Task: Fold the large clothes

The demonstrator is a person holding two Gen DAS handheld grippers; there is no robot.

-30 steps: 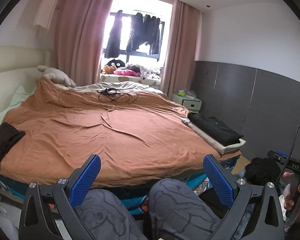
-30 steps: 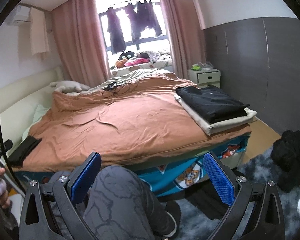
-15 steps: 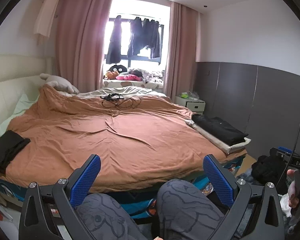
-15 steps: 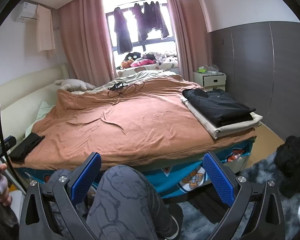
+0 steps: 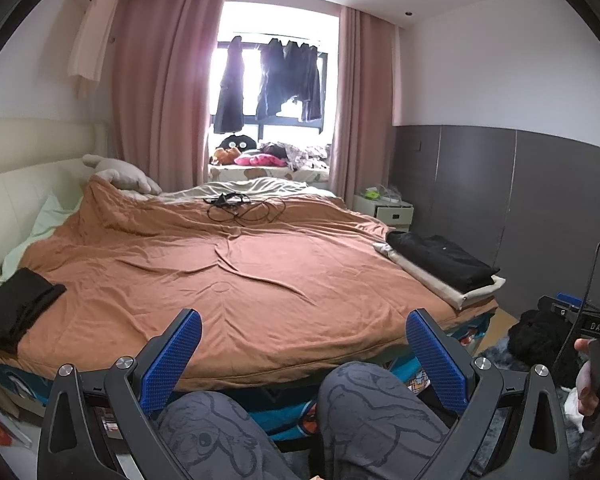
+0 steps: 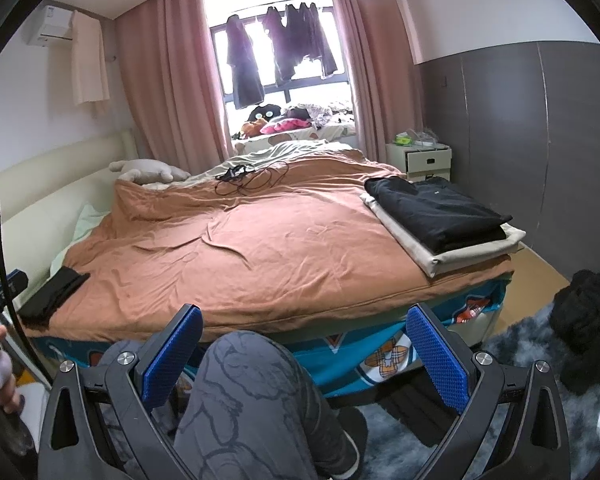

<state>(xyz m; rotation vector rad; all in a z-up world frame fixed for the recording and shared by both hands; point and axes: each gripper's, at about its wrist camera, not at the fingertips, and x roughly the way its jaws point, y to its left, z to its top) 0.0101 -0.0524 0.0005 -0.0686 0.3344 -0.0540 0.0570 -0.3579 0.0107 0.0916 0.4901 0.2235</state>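
Observation:
A bed with a rust-orange duvet (image 5: 236,280) (image 6: 260,248) fills both views. A folded black garment (image 5: 440,260) (image 6: 436,208) lies on a folded beige one (image 5: 440,286) (image 6: 460,254) at the bed's right edge. Another folded black cloth (image 5: 14,308) (image 6: 54,292) rests on the left front corner. A heap of dark clothes (image 5: 536,340) (image 6: 588,320) lies on the floor at right. My left gripper (image 5: 300,344) and right gripper (image 6: 300,340) stand open and empty, low in front of the bed, over a person's knees (image 5: 364,392) (image 6: 244,368).
A black cable tangle (image 5: 240,206) (image 6: 248,178) sits on the far part of the duvet, a plush toy (image 5: 120,172) by the headboard. A white nightstand (image 6: 420,158) stands at the far right. A grey shaggy rug (image 6: 512,340) covers the floor. Clothes hang at the window (image 5: 272,80).
Both cameras have tilted or risen a little, so the bed sits lower in view and more ceiling shows. Both grippers stay open and empty.

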